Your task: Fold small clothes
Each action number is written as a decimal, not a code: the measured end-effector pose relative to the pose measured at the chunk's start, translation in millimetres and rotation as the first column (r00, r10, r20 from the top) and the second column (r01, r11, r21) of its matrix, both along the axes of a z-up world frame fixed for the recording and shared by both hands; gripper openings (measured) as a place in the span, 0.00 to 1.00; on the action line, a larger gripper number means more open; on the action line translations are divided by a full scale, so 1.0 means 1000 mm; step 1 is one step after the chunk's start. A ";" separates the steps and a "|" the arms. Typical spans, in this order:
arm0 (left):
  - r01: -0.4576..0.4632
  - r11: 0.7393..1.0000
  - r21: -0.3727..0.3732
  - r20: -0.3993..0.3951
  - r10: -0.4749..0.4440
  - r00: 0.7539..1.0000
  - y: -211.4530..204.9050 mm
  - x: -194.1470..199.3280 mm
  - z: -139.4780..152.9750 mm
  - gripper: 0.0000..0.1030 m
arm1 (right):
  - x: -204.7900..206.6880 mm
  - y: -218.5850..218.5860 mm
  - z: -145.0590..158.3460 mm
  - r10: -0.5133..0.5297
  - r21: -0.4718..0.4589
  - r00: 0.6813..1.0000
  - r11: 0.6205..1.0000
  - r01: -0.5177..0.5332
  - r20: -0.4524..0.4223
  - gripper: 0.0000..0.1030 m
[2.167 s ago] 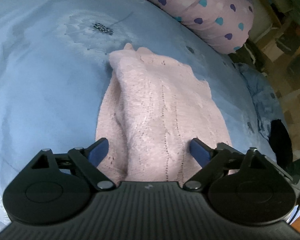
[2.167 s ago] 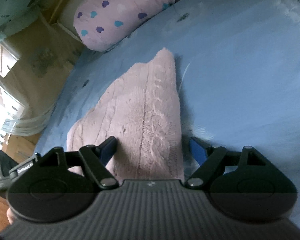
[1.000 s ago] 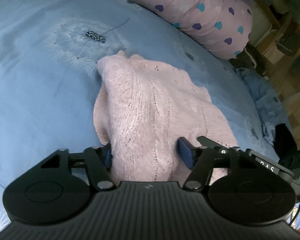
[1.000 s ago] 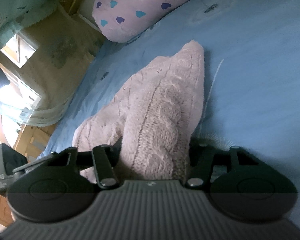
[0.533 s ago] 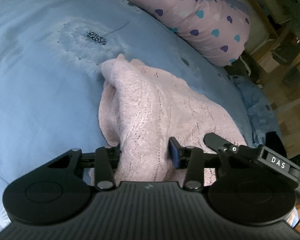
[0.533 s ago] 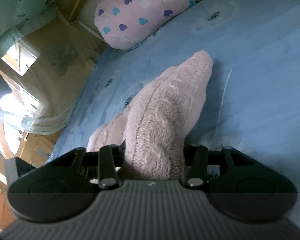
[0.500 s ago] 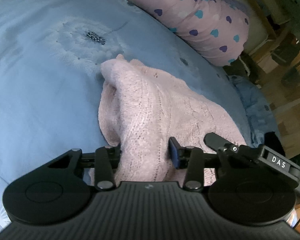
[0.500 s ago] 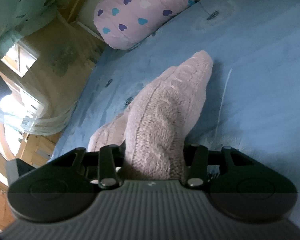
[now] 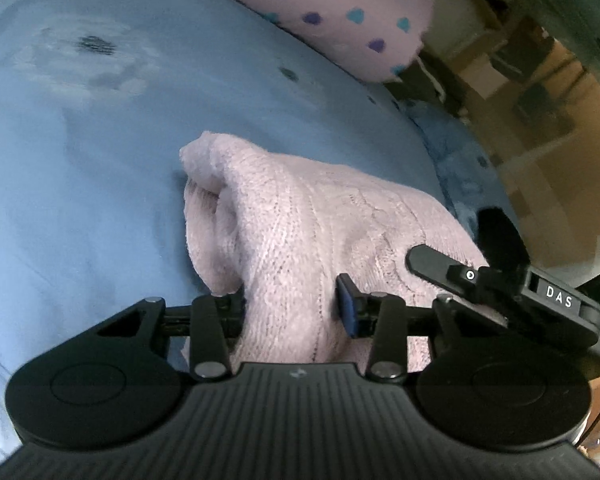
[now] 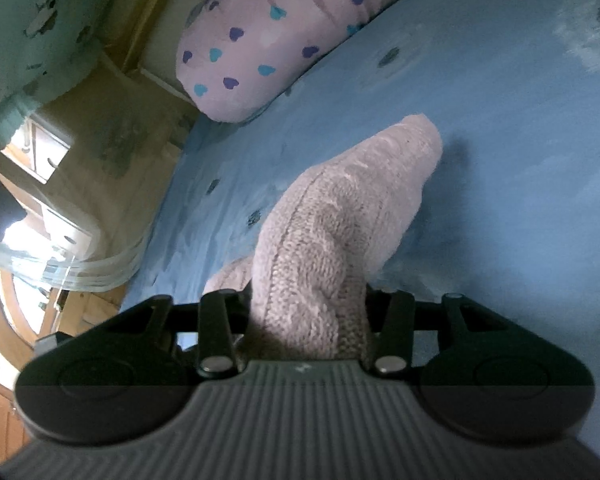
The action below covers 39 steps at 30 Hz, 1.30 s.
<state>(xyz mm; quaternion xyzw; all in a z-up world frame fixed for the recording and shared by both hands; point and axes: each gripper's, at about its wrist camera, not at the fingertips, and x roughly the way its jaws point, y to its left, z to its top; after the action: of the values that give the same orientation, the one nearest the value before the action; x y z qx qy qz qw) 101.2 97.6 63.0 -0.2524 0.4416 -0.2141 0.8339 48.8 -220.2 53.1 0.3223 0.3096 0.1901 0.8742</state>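
A pale pink cable-knit garment [image 9: 308,216] lies on the blue bedspread [image 9: 80,184], its near edge raised off the bed. My left gripper [image 9: 294,304] is shut on a thick bunch of that edge, the knit squeezed between the blue pads. In the right wrist view the same pink knit garment [image 10: 340,224] rises in a ridge toward the camera. My right gripper [image 10: 308,312] is shut on its near end, with the fingertips buried in the fabric. The right gripper's black body [image 9: 500,280] shows at the right of the left wrist view.
A pink pillow with blue and purple hearts [image 9: 332,12] lies along the bed's far edge, and the same heart pillow [image 10: 268,36] shows in the right wrist view. Beyond the bed's side are a wooden floor and furniture [image 9: 540,92]. A curtain and bright window [image 10: 40,216] are at left.
Both grippers closed onto the garment's near edge, then rose and moved with it. The knit has bunched into a raised ridge, and its far end has drawn closer.
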 end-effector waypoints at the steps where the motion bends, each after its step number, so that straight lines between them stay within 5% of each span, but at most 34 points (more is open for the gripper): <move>1: 0.014 1.000 -0.001 -0.001 -0.014 1.000 -0.009 -0.005 0.003 0.45 | -0.008 -0.008 0.002 -0.006 0.000 1.000 1.000 0.006 -0.004 0.45; 8: 0.121 0.993 0.014 -0.014 -0.121 0.993 -0.073 -0.039 0.009 0.45 | -0.055 -0.059 0.009 -0.047 -0.028 0.999 0.999 0.047 -0.001 0.45; 16: 0.198 0.967 0.158 -0.037 -0.195 0.980 -0.141 -0.070 -0.007 0.45 | -0.086 -0.121 -0.029 -0.107 -0.022 0.993 0.994 0.106 -0.049 0.45; 22: 0.187 0.964 0.189 -0.041 -0.182 0.982 -0.144 -0.070 -0.014 0.45 | -0.085 -0.127 -0.068 -0.131 -0.083 0.990 0.989 0.126 -0.049 0.50; 34: 0.099 0.935 0.340 0.051 -0.124 0.991 -0.132 -0.114 0.020 0.46 | -0.141 -0.129 -0.038 -0.185 -0.224 0.977 0.953 0.204 0.102 0.56; 37: 0.086 0.914 0.397 0.067 -0.122 0.990 -0.134 -0.120 0.017 0.46 | -0.163 -0.131 -0.035 -0.193 -0.260 0.967 0.938 0.231 0.165 0.52; 39: 0.082 0.907 0.413 0.057 -0.115 0.992 -0.137 -0.120 0.011 0.47 | -0.168 -0.130 -0.038 -0.184 -0.284 0.969 0.932 0.225 0.163 0.38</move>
<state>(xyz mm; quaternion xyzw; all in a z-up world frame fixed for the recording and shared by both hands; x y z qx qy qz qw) -18.3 -39.3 73.7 -0.0408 0.4552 -0.1687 0.8733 -119.2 -350.3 15.2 0.2030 0.2405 0.0697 0.9466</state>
